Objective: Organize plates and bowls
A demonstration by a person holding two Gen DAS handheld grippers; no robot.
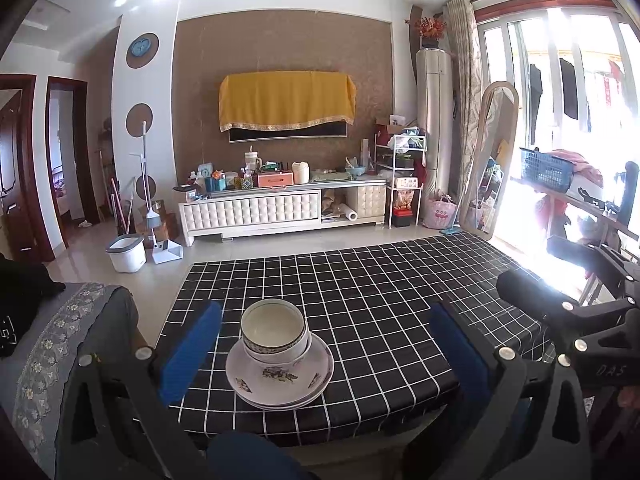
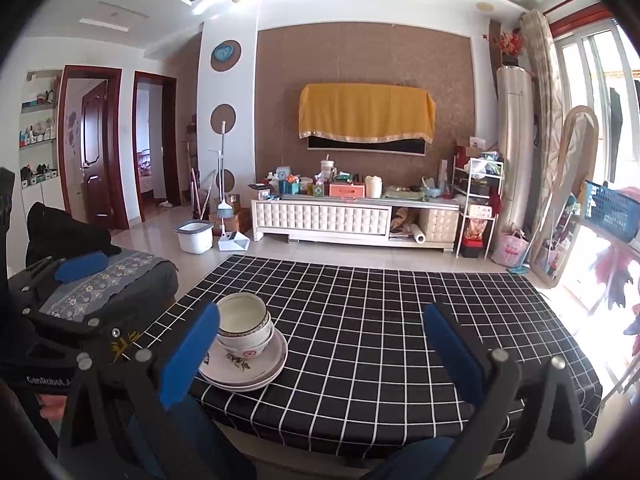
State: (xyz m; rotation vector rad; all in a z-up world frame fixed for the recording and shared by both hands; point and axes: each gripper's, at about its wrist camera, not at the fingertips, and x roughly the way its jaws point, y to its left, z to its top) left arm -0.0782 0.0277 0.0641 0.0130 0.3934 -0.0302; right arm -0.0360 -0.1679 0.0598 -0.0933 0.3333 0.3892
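White bowls (image 1: 274, 332) are nested and stand on a stack of flowered white plates (image 1: 280, 378) near the front left of the table with the black checked cloth (image 1: 380, 300). My left gripper (image 1: 324, 354) is open and empty, its blue pads either side of the stack and short of it. In the right wrist view the bowls (image 2: 245, 322) and plates (image 2: 245, 364) sit to the left. My right gripper (image 2: 324, 354) is open and empty, its left pad (image 2: 188, 356) beside the stack. The right gripper also shows in the left wrist view at the right edge (image 1: 576, 316).
A grey sofa with patterned cloth (image 1: 52, 344) stands left of the table. Beyond the table are tiled floor, a white bucket (image 1: 126, 254), a white TV cabinet (image 1: 280, 210) and a standing mirror (image 1: 490, 160). A rack with a blue basket (image 1: 546, 168) is at the right.
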